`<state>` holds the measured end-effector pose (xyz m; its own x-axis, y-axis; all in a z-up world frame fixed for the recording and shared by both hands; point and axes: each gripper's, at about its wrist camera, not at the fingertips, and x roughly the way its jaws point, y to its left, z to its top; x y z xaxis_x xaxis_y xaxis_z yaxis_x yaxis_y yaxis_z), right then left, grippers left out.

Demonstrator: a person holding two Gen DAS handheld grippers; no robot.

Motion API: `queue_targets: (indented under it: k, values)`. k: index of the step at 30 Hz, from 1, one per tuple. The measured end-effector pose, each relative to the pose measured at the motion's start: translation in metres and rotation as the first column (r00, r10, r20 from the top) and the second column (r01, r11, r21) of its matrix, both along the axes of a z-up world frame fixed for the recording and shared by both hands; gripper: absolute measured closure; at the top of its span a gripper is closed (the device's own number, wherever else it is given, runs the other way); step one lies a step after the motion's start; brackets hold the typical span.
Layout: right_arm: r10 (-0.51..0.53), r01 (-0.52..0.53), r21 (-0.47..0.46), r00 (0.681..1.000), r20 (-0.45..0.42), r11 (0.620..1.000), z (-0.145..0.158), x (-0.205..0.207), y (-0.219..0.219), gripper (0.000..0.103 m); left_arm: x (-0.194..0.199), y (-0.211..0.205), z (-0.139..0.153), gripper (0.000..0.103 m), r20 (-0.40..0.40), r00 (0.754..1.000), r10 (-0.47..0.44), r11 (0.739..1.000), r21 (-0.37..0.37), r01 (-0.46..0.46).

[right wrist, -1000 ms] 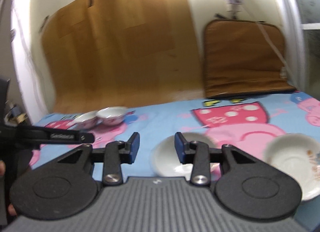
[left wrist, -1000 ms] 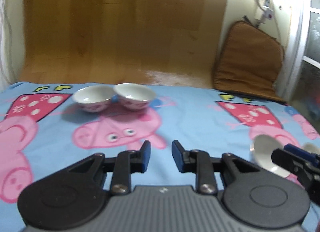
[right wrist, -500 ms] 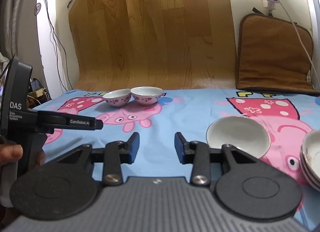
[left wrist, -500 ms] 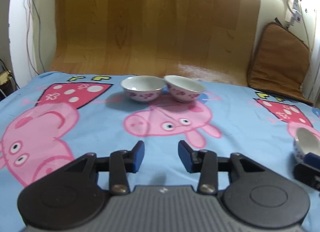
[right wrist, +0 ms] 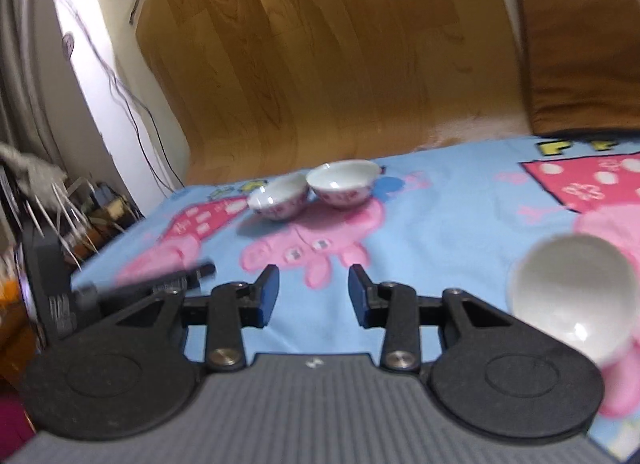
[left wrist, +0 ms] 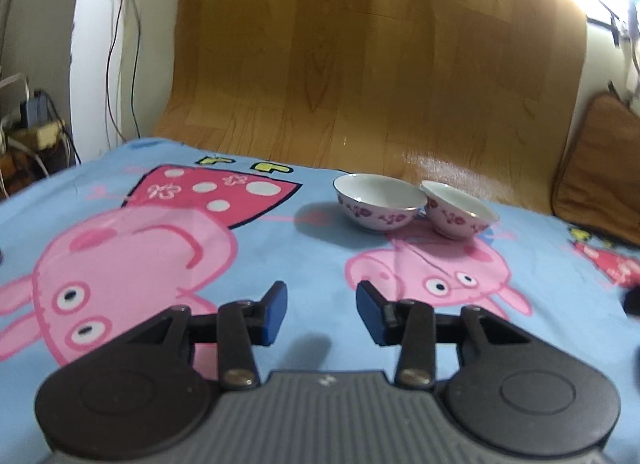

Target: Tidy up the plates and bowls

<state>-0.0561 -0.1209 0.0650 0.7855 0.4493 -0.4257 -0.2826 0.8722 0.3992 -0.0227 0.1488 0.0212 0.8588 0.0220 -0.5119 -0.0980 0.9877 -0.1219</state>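
Note:
Two white bowls with pink flower patterns stand side by side, touching, at the far side of the blue cartoon cloth: the left bowl (left wrist: 378, 202) (right wrist: 278, 198) and the right bowl (left wrist: 458, 210) (right wrist: 343, 184). A plain white plate (right wrist: 572, 288) lies near the right gripper's right side. My left gripper (left wrist: 321, 314) is open and empty, short of the bowls and to their left. My right gripper (right wrist: 313, 296) is open and empty, short of the bowls. The left gripper's body (right wrist: 120, 284) shows at the left of the right wrist view.
A wood-pattern sheet (left wrist: 360, 64) curves up behind the cloth. A brown cushion (right wrist: 580, 44) leans on the wall at the back right. Cables and clutter (left wrist: 32, 132) sit off the cloth's left edge. The blue cloth (left wrist: 280, 256) covers the surface.
Both views have swung left: the bowls shifted right in the left wrist view. The plate moved to the right edge of the right wrist view, and the plate stack left it.

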Motion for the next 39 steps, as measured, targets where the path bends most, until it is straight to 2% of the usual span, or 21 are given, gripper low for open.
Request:
queue_targets:
  k: [4,7,11,15,16,17,18,20,23,25,29,32,35,37,39]
  values:
    - [-0.053,0.059,0.086,0.996,-0.068,0.995,0.017,0.061,-0.003,0.063,-0.006,0.008,0.001,0.065,0.034,0.999,0.013,0.999,-0.049,-0.012]
    - [-0.126,0.14,0.106,0.984,-0.128,0.985,0.019,0.107,-0.006,0.063,-0.009,0.012,0.002,0.065,0.058,0.998,0.02,0.997,-0.072,-0.016]
    - [-0.164,0.203,0.125,0.949,-0.267,0.971,0.0,0.163,-0.005,0.061,-0.012,0.01,0.002,0.065,0.087,0.996,0.015,0.998,-0.063,-0.009]
    - [-0.184,0.232,0.098,0.918,-0.35,0.968,-0.023,0.19,0.004,0.063,-0.015,0.006,0.004,0.065,0.113,0.994,0.007,0.999,-0.038,-0.003]
    - [-0.188,0.236,0.093,0.913,-0.363,0.967,-0.027,0.192,0.006,0.068,-0.016,0.005,0.004,0.065,0.119,0.993,0.006,0.999,-0.034,-0.002]
    - [-0.181,0.234,0.1,0.908,-0.379,0.967,-0.031,0.195,0.007,0.083,-0.017,0.005,0.005,0.065,0.125,0.992,0.006,0.999,-0.032,-0.002]
    - [-0.16,0.222,0.114,0.903,-0.398,0.968,-0.034,0.2,0.007,0.089,-0.018,0.004,0.005,0.065,0.13,0.991,0.007,0.999,-0.032,-0.003]
    - [-0.137,0.21,0.135,0.899,-0.415,0.968,-0.037,0.201,0.008,0.094,-0.019,0.005,0.005,0.065,0.136,0.991,0.01,0.999,-0.038,-0.005]
    - [-0.147,0.211,0.121,0.905,-0.4,0.97,-0.032,0.193,0.005,0.095,-0.019,0.009,0.006,0.065,0.138,0.99,0.02,0.998,-0.058,-0.012]
    - [-0.137,0.211,0.142,0.902,-0.409,0.967,-0.029,0.183,-0.001,0.095,-0.019,0.012,0.005,0.065,0.135,0.991,0.021,0.997,-0.078,-0.01]
    - [-0.063,0.145,0.164,0.903,-0.425,0.976,-0.022,0.154,-0.006,0.095,-0.018,0.019,0.005,0.065,0.118,0.993,-0.008,0.991,-0.129,0.023]
    - [0.012,0.076,0.183,0.897,-0.442,0.98,-0.021,0.126,-0.005,0.094,-0.012,0.029,0.003,0.065,0.056,0.993,-0.107,0.962,-0.248,0.117]
    - [0.073,0.005,0.177,0.898,-0.433,0.984,-0.017,0.096,-0.001,0.094,-0.017,0.038,0.005,0.065,0.018,0.988,-0.153,0.911,-0.385,0.148]
    - [0.104,-0.032,0.171,0.896,-0.431,0.985,-0.016,0.081,0.003,0.094,-0.022,0.034,0.009,0.065,0.001,0.983,-0.182,0.897,-0.41,0.166]
    - [0.131,-0.067,0.162,0.894,-0.428,0.984,-0.017,0.069,0.009,0.094,-0.024,0.023,0.012,0.065,-0.034,0.976,-0.217,0.904,-0.384,0.188]
